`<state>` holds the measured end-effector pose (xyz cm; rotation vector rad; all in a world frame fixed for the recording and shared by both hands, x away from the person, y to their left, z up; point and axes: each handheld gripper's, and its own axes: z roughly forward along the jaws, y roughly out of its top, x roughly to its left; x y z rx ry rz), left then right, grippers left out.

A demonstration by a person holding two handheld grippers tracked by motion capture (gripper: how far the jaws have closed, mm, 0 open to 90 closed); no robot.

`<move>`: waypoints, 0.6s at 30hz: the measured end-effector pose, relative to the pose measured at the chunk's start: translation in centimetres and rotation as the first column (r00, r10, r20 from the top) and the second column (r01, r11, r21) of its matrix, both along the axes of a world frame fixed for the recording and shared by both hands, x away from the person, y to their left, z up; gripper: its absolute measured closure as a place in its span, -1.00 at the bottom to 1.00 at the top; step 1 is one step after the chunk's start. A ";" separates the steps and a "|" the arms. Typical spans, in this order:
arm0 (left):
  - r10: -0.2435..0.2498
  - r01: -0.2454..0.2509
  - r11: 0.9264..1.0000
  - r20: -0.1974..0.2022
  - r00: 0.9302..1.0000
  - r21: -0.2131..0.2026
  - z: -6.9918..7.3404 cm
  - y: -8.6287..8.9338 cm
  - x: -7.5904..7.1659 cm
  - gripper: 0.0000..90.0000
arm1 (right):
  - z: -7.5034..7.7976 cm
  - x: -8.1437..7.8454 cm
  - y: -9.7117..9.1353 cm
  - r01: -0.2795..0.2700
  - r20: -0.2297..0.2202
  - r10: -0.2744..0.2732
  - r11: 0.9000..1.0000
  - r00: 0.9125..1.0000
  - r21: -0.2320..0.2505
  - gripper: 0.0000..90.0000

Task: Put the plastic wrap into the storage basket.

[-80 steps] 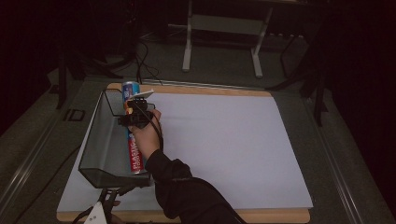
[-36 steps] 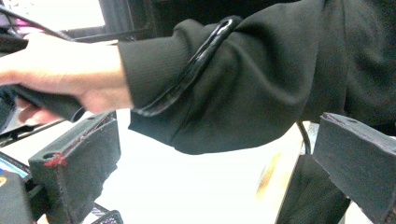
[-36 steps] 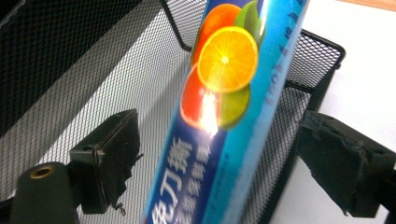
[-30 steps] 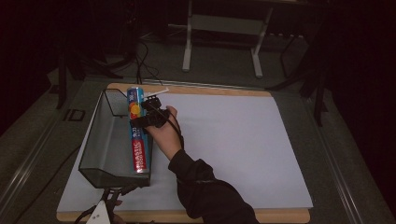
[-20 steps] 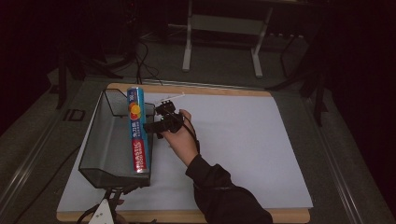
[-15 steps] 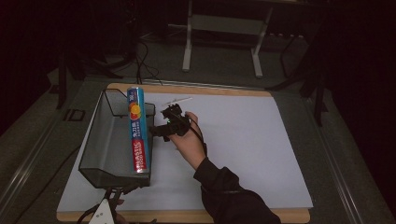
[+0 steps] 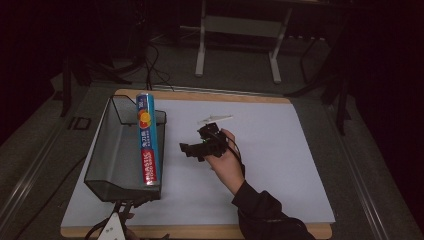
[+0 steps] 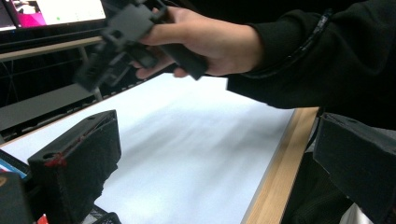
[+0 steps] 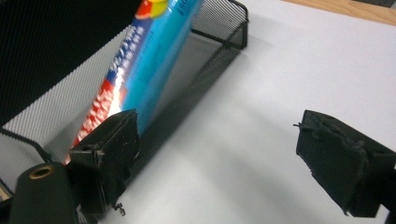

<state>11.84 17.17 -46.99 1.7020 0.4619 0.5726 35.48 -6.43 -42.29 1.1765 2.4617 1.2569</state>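
The right claw (image 7: 192, 149) hovers over the white sheet (image 7: 260, 150) near the middle of the bench (image 7: 215, 95), its jaws wide apart and empty; its own view shows bare sheet between them. The hand (image 7: 225, 162) holding it comes in from the near right. The left claw (image 7: 120, 220) sits low at the near left edge of the bench, just beside the near end of the mesh tray (image 7: 107, 145); its own view shows the jaws well apart with nothing between them.

The tall tube (image 7: 147, 145) lies lengthwise in the tray, leaning along its right wall, its orange-topped end at the far rim and its red end at the near rim. It looks like a stiff, light cardboard or plastic can with a glossy printed skin, so it may slip and roll under a loose grip. The best hold is probably across its middle, where it rises clear of the mesh wall, jaws squeezing the round sides.

The tray's right wall stands between claw and tube and could catch a jaw. To the right, the sheet is open; only a small pale strip (image 7: 215, 119) lies at the far side.
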 end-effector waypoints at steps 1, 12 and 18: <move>0.000 0.000 1.000 -0.001 1.000 0.000 0.0 0.0 0.0 -0.96 | -0.2 -0.1 -0.6 -0.003 -0.010 0.003 1.000 1.000 -0.003 -0.71; 0.000 0.000 1.000 -0.003 1.000 0.002 -0.1 -0.1 0.0 -0.96 | -1.4 -1.3 -4.0 -0.020 0.000 0.020 1.000 1.000 -0.003 -0.71; -0.002 0.002 1.000 -0.003 1.000 0.005 -0.1 -0.1 0.0 -0.96 | -2.4 -2.6 -5.1 -0.054 0.002 0.054 0.999 0.999 -0.008 -0.72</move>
